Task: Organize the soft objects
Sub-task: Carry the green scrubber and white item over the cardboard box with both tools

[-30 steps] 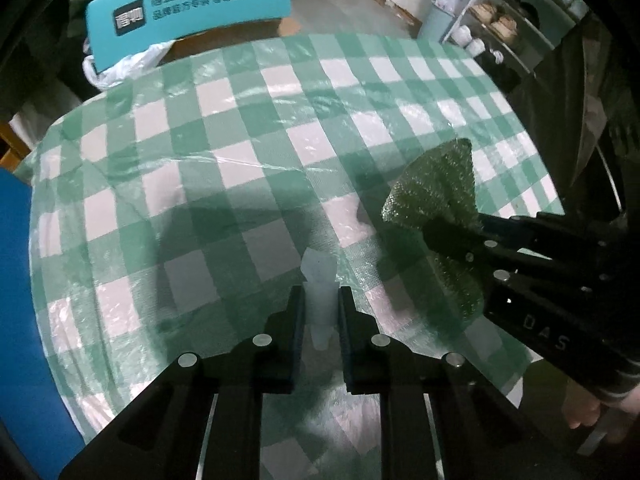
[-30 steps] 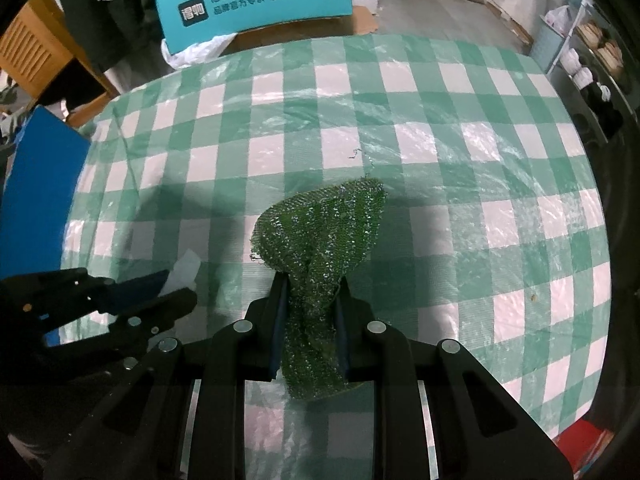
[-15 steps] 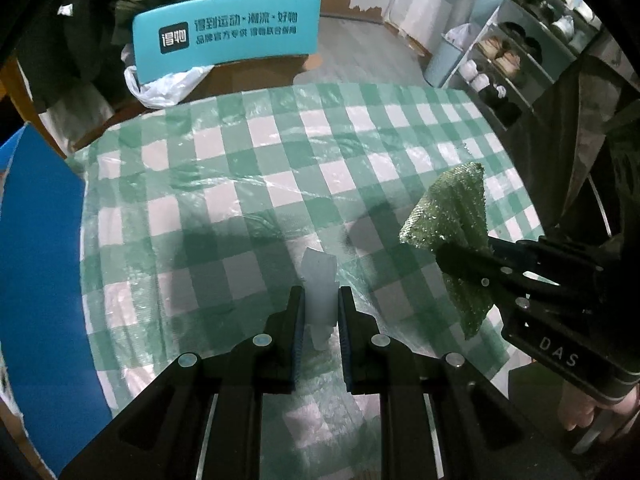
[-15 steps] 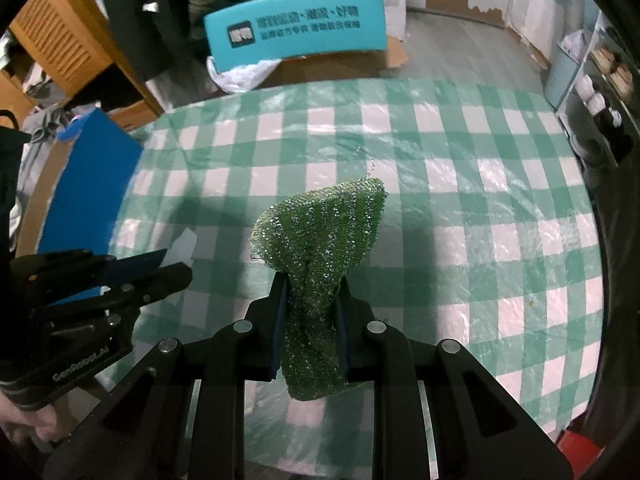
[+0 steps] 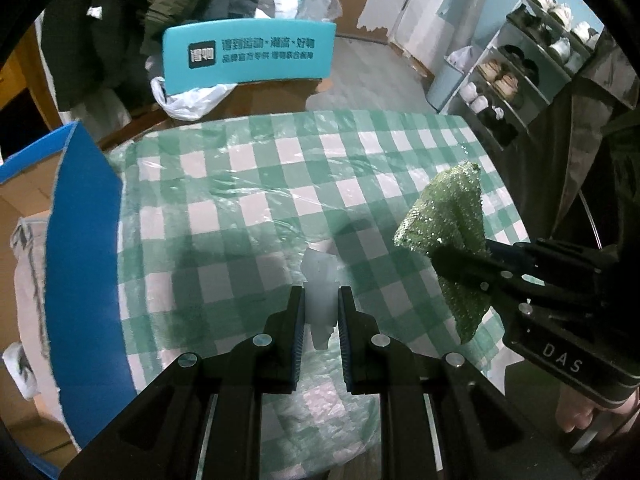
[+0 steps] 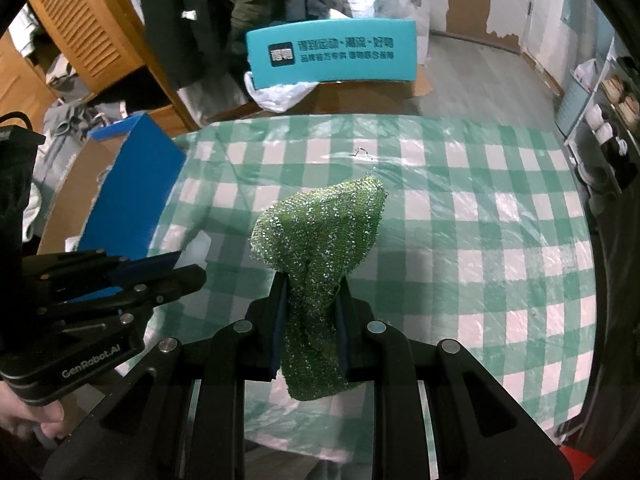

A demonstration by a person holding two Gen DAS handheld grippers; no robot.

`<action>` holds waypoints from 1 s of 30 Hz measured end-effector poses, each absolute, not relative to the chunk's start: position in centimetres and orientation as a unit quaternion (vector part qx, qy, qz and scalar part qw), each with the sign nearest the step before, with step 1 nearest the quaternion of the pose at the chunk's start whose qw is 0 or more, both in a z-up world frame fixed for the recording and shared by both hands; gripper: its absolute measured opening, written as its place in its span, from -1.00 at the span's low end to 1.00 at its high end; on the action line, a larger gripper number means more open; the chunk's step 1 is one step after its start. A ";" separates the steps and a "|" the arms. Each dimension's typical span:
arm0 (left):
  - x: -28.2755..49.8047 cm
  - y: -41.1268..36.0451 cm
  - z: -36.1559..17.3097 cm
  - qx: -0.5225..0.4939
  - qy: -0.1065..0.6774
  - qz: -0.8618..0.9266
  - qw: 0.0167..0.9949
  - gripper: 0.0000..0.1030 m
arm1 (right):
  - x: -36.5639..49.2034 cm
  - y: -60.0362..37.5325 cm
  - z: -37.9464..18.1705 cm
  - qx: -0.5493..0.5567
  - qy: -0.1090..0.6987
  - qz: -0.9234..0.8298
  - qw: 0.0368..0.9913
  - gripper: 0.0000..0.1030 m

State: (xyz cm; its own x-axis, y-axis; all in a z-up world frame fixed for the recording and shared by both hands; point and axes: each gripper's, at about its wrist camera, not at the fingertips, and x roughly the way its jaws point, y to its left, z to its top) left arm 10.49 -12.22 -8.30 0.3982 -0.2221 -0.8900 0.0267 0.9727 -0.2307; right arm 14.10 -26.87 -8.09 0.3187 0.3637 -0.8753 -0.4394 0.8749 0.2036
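- In the left wrist view, a blue box (image 5: 86, 280) is seen along the left edge of the frame, beside the green-and-white checked tablecloth (image 5: 248, 216).
- At lower centre, the left gripper (image 5: 321, 312) is clamped on a small translucent white piece (image 5: 319, 280), which is held clear above the cloth.
- At the right of that frame, the right gripper (image 5: 460, 258) is seen pinching a glittery green mesh scouring cloth (image 5: 452, 220).
- In the right wrist view, the left gripper (image 6: 188, 268) is seen at the left edge, with a hand (image 6: 24, 420) at the lower left corner.
- At centre, the scouring cloth (image 6: 320, 236) is gripped between the 2 closed fingers of the right gripper (image 6: 310, 320), bunched and held off the table.
- A teal sign with printed characters (image 6: 332, 54) stands beyond the table at top centre.
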 end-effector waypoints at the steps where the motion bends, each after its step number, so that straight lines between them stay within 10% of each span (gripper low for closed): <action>1: 10.3 -11.9 -8.0 -0.091 0.541 -0.074 0.833 -0.70 | 14.0 -26.6 -8.0 -0.036 0.528 0.250 0.811 -0.63; 30: 5.8 -4.4 -3.1 -0.102 0.497 -0.014 0.862 -0.70 | 12.0 -17.9 -2.9 -0.055 0.495 0.327 0.804 -0.63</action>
